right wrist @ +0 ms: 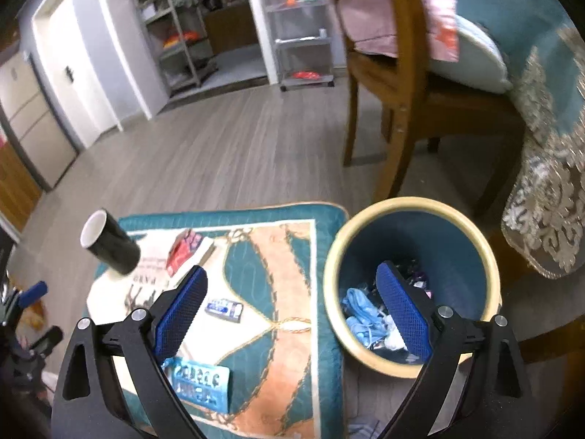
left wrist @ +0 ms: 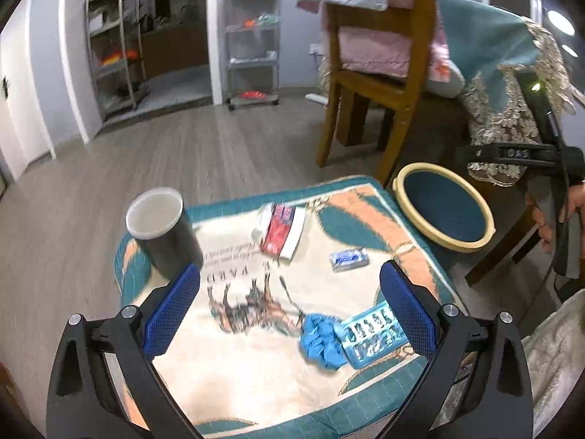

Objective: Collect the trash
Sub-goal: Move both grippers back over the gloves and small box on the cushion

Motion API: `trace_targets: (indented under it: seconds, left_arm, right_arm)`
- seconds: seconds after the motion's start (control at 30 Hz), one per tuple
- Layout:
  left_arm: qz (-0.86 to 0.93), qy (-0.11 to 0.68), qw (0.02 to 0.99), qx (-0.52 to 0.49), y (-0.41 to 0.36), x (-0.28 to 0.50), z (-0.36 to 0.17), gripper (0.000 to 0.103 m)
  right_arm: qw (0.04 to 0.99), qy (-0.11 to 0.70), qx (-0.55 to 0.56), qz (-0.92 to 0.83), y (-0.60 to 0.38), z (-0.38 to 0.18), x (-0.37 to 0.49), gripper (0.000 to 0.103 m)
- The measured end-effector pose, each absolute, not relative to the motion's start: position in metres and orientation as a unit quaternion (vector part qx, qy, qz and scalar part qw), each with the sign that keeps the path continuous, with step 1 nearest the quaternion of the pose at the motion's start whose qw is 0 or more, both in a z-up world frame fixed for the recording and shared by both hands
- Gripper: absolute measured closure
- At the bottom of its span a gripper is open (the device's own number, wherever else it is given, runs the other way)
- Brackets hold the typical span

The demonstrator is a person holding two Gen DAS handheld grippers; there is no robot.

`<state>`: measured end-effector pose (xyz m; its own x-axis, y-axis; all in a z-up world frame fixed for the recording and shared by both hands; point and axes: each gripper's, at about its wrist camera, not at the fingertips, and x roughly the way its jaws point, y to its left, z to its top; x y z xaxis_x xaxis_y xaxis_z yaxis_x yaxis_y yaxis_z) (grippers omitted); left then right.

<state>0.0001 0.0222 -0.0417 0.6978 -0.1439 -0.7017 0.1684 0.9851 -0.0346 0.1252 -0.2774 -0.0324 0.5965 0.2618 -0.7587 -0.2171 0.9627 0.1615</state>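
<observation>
A low table under a teal and cream cloth [left wrist: 256,373] carries trash: a crumpled blue glove [left wrist: 321,340], a blue blister pack [left wrist: 373,333], a small blue-white packet [left wrist: 349,259] and a red-white wrapper [left wrist: 283,230]. My left gripper [left wrist: 290,309] is open and empty above the cloth, the glove near its right finger. My right gripper [right wrist: 292,311] is open and empty above the gap between the table and the blue bin [right wrist: 413,285], which holds blue gloves and scraps. The blister pack [right wrist: 201,384] and packet [right wrist: 223,309] also show in the right wrist view.
A black cup [left wrist: 164,234] with white inside stands at the table's far left corner. The bin [left wrist: 444,206] stands on the floor right of the table. Behind it are a wooden chair [left wrist: 380,84] and a teal draped table [right wrist: 548,146]. Wire shelves [left wrist: 252,36] line the far wall.
</observation>
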Motion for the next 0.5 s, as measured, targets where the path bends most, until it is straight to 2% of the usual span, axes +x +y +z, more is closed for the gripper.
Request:
trace_targets:
  seconds: [0.17,0.5]
  left_arm:
    - [-0.069,0.414,0.907,-0.007,0.025,0.002,-0.075,0.006]
    - [-0.087,0.45,0.887,0.061,0.0,0.003,-0.123,0.006]
  right_arm:
    - [0.893,0.427,-0.001,0.144,-0.251,-0.035,0.123,0.009]
    - [0.876,0.455,-0.043,0.158,-0.213,-0.082,0.128,0.009]
